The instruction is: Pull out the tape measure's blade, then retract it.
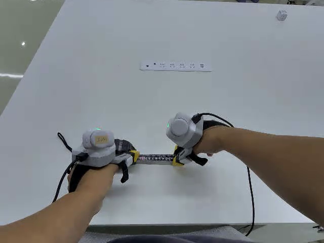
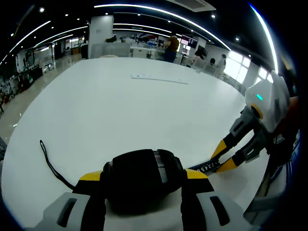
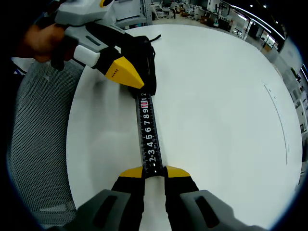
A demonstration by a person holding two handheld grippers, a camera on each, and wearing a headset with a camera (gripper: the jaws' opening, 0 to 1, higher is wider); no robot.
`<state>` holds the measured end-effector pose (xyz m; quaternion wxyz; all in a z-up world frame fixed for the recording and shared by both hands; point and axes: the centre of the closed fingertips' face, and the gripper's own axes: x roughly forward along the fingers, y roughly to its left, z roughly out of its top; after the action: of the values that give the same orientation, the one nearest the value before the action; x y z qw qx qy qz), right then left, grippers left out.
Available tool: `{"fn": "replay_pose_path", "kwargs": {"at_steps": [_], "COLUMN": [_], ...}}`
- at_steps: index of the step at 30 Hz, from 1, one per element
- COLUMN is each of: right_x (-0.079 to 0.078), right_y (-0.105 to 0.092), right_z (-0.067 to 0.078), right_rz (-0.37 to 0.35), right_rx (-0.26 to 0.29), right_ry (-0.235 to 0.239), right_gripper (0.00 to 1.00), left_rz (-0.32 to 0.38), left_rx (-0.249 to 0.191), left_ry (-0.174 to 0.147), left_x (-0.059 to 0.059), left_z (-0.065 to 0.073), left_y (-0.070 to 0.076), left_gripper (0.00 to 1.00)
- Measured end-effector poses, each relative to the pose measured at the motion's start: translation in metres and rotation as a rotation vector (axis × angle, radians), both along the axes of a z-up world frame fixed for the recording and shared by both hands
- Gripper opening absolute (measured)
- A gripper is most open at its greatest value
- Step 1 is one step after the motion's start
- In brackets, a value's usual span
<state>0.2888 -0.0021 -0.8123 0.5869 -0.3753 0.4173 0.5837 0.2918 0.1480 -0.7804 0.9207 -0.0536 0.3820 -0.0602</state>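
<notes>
**Tape measure [image 2: 142, 180] with its blade out, near the front edge of the white bench [image 1: 101, 76]**

On the far left a thin black strap [image 1: 63, 141] lies on the bench and runs toward the tape measure. Far back, about the middle of the bench, lies a flat white socket strip [image 1: 175, 66], well apart from everything else. A small white thing [image 1: 281, 15] sits near the far right corner. It is too small to tell what it is. A black cable [image 1: 249, 187] goes over the front edge on the right. In the right gripper view a grey mesh seat [image 3: 38, 144] shows beside the bench edge.

The left tongs [image 1: 130, 155] are clamped on the tape measure. One yellow tip presses each side of its round black body, so the jaws stand wide apart to fit it. The tape measure is low over the bench, near the front edge. I cannot tell if it touches the top.

The blade [image 3: 147, 125] runs out of it to the right, flat and straight, close above the bench. Black numbers from 1 up past 10 show on it.

The right tongs [image 3: 154, 171] are clamped on the blade's free end. Their yellow tips are close together, with the blade's end between them. The two tongs are near each other, with the short run of blade between them.
</notes>
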Motion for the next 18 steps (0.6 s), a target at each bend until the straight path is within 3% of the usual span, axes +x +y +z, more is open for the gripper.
{"fn": "replay_pose_path", "kwargs": {"at_steps": [18], "right_x": [-0.0016], "right_y": [0.0102], "right_z": [-0.0002], "right_rz": [0.008], "right_rx": [0.010], "right_ry": [0.001], "right_gripper": [0.15], "left_rz": [-0.001], "left_rx": [-0.002], "left_ry": [0.000], "left_x": [0.0002], "left_z": [-0.0002], "left_y": [0.0007], "left_gripper": [0.60]}}
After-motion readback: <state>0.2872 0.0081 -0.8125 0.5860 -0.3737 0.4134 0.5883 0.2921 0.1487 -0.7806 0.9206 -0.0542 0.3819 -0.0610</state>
